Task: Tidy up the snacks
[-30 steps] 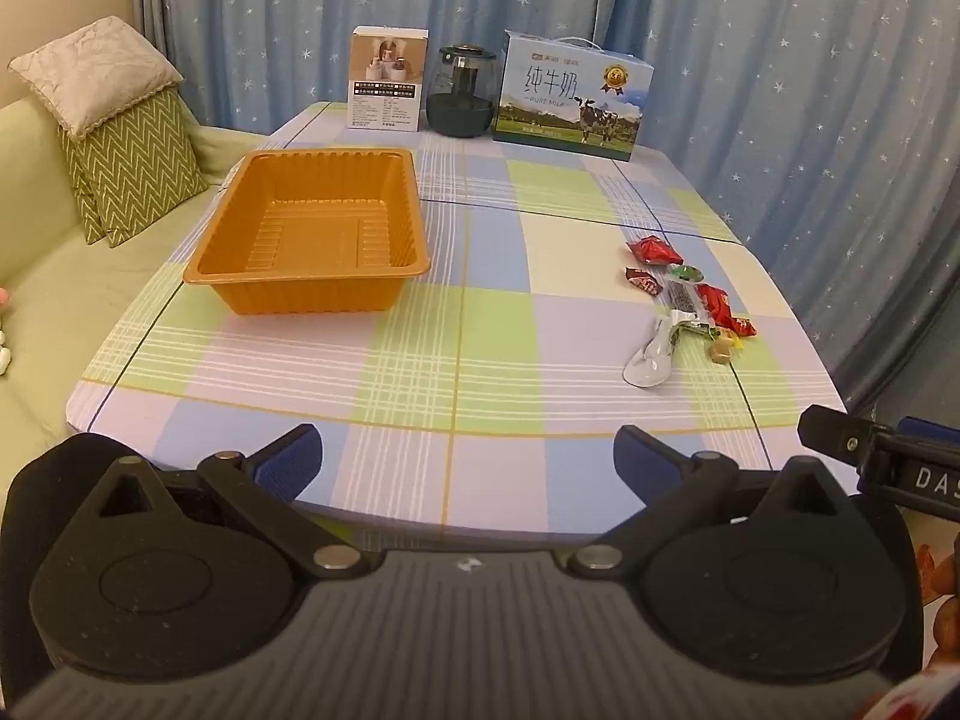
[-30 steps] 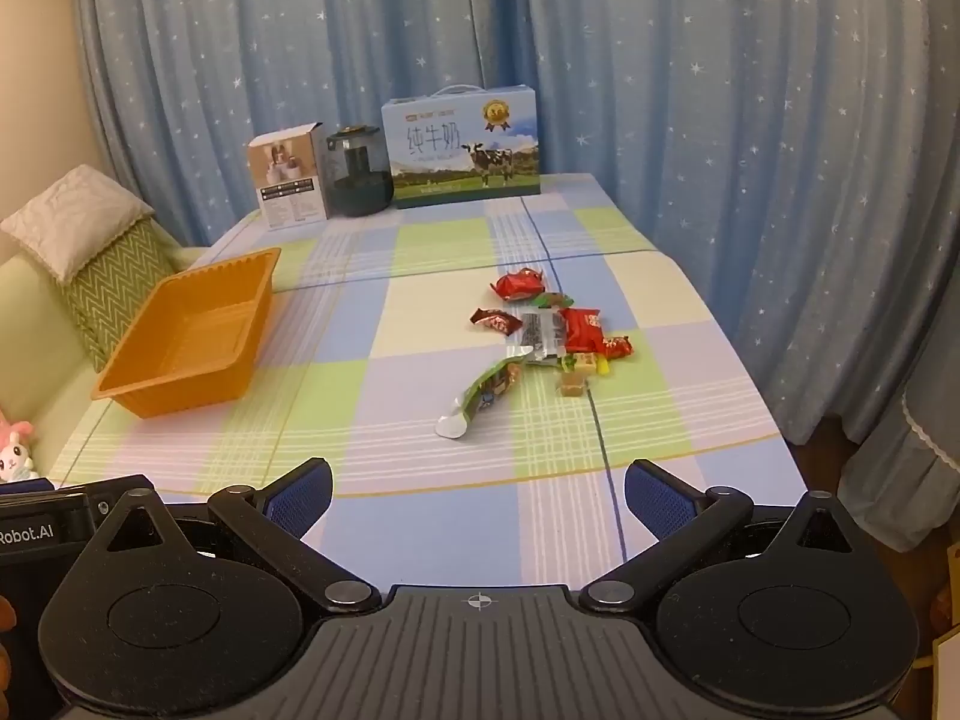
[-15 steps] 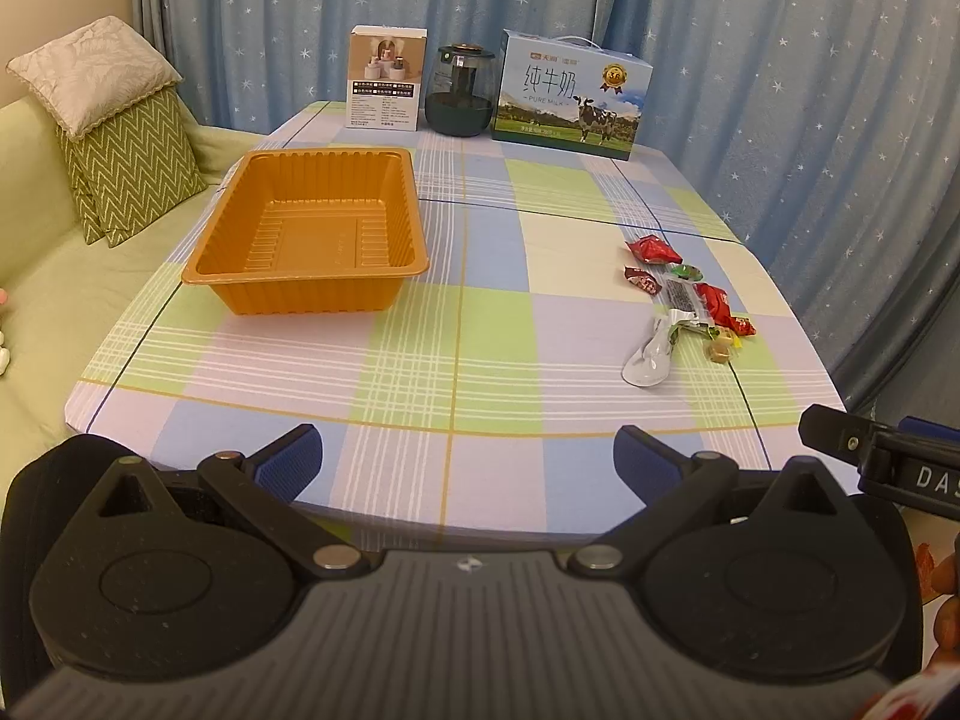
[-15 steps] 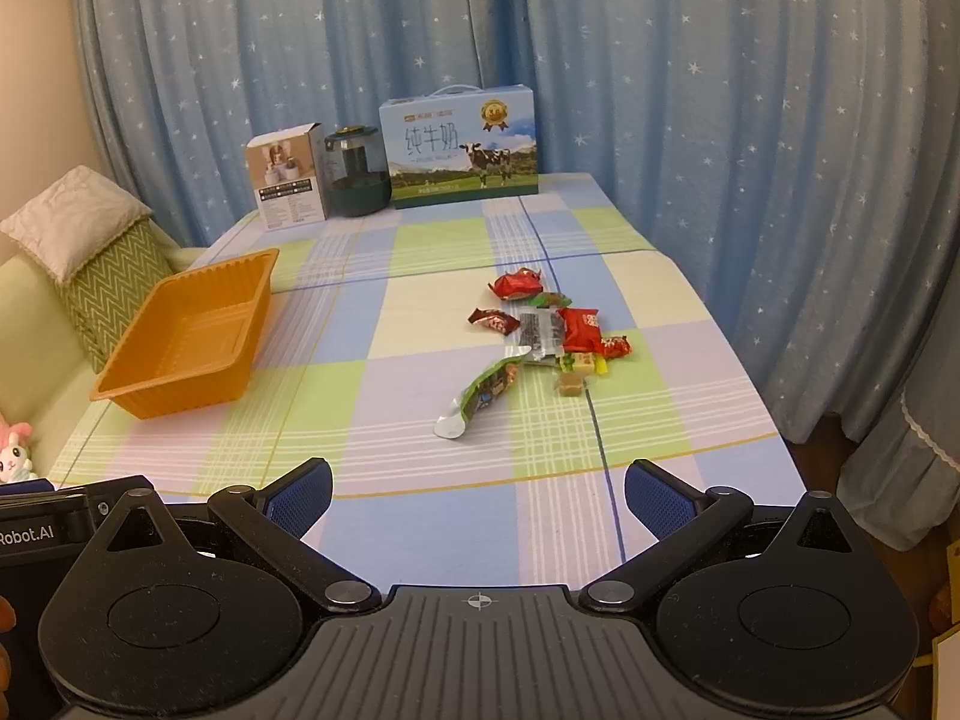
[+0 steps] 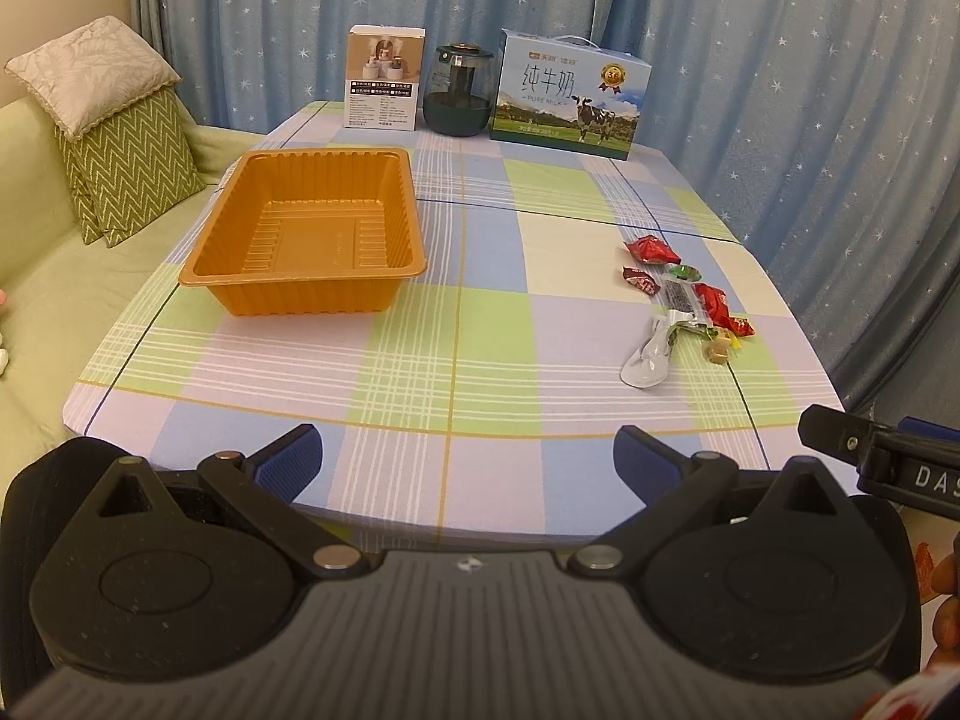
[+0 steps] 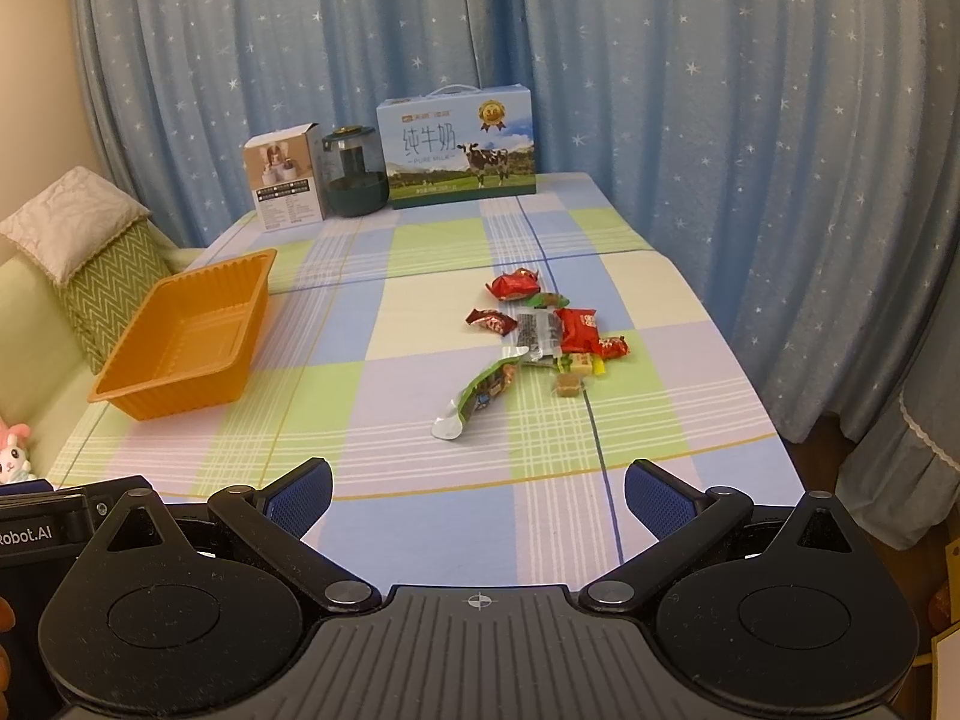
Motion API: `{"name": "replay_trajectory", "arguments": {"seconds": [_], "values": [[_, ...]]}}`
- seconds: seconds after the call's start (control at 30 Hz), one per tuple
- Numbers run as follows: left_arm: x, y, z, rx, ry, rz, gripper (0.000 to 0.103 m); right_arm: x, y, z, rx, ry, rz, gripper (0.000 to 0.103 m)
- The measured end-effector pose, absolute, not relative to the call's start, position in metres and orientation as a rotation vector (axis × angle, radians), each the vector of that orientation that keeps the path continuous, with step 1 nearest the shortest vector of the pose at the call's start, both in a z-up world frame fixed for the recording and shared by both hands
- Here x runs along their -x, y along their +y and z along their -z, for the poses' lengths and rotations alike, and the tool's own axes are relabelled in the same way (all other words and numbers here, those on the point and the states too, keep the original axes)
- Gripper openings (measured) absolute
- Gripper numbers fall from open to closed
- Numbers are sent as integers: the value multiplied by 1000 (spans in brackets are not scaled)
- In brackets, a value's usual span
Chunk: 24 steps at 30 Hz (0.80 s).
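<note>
Right, we hover with both grippers spread, empty: left gripper [image 5: 467,459], right gripper [image 6: 477,495]. Next, we reach the scattered wrapped snacks [image 6: 543,333] for the ribbed orange plastic tray [image 6: 180,339].

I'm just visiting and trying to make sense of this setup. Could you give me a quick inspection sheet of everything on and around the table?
Surface: table under a checked cloth.
Job's things: orange tray, empty, on the left; snacks loose in a cluster on the right.
Clutter: white box, dark jar and milk carton along the far edge.
Grippers: left gripper and right gripper both open, holding nothing, short of the near edge.
Cables: nothing seen.
Surroundings: starred blue curtains, green sofa with cushions.
</note>
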<state>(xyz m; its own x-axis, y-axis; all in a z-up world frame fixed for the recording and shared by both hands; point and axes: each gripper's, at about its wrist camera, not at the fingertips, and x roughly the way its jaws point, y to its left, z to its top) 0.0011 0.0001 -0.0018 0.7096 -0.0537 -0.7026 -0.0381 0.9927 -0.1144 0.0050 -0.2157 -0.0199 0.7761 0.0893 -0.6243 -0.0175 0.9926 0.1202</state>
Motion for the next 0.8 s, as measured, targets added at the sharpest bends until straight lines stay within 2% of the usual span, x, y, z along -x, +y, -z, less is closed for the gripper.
{"name": "replay_trajectory", "arguments": {"seconds": [0.8], "values": [[-4, -2, 0, 123, 785, 15, 103, -6, -217, 20, -112, 681, -55, 103]]}}
